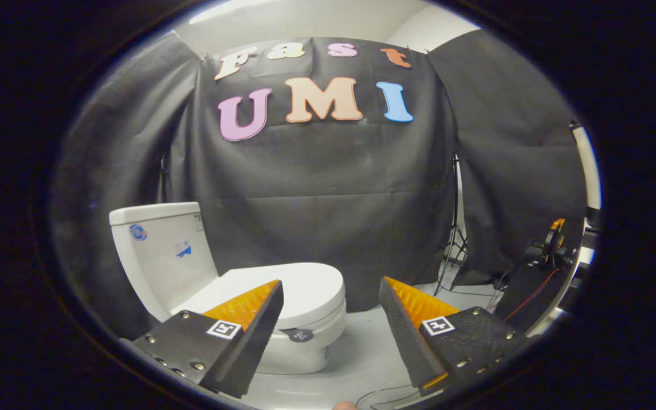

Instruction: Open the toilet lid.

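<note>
A white toilet [305,341] stands on the pale floor, its tank [160,250] toward the left against the black cloth wall. The lid [299,287] lies flat and closed over the bowl, with a small dark tab [299,335] sticking out under its front rim. My gripper [331,290] hovers above and in front of the bowl, open wide with nothing between its fingers. The left finger [248,330] overlaps the near side of the lid in the view; the right finger [410,336] hangs over the bare floor to the right of the bowl.
A thin light stand [454,239] rises by the cloth wall to the right of the toilet. Farther right, a black table [533,285] carries a device with red cables. Loose wires [385,393] lie on the floor close below the fingers.
</note>
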Available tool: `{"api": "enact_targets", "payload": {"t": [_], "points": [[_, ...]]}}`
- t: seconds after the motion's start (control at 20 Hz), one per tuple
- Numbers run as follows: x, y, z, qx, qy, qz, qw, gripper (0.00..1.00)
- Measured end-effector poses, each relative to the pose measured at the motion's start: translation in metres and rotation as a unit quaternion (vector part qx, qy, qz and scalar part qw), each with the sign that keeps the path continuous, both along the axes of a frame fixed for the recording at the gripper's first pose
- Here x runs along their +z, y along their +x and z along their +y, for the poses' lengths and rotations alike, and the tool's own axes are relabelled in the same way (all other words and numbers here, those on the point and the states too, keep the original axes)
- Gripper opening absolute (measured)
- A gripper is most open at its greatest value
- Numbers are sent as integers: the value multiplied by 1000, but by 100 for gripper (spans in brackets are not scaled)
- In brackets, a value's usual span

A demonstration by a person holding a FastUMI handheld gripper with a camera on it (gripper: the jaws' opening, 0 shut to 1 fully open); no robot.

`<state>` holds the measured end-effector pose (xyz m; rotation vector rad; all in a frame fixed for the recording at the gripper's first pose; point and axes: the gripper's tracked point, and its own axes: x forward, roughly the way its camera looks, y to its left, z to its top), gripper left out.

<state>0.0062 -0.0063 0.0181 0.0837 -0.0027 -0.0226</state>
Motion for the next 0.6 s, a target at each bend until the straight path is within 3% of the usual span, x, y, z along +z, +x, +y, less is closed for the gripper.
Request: {"api": "enact_targets", "payload": {"t": [0.25, 0.6], "points": [[-12, 5, -13, -19, 2, 28, 999, 100], [-56, 34, -10, -21, 36, 127, 991, 100]]}}
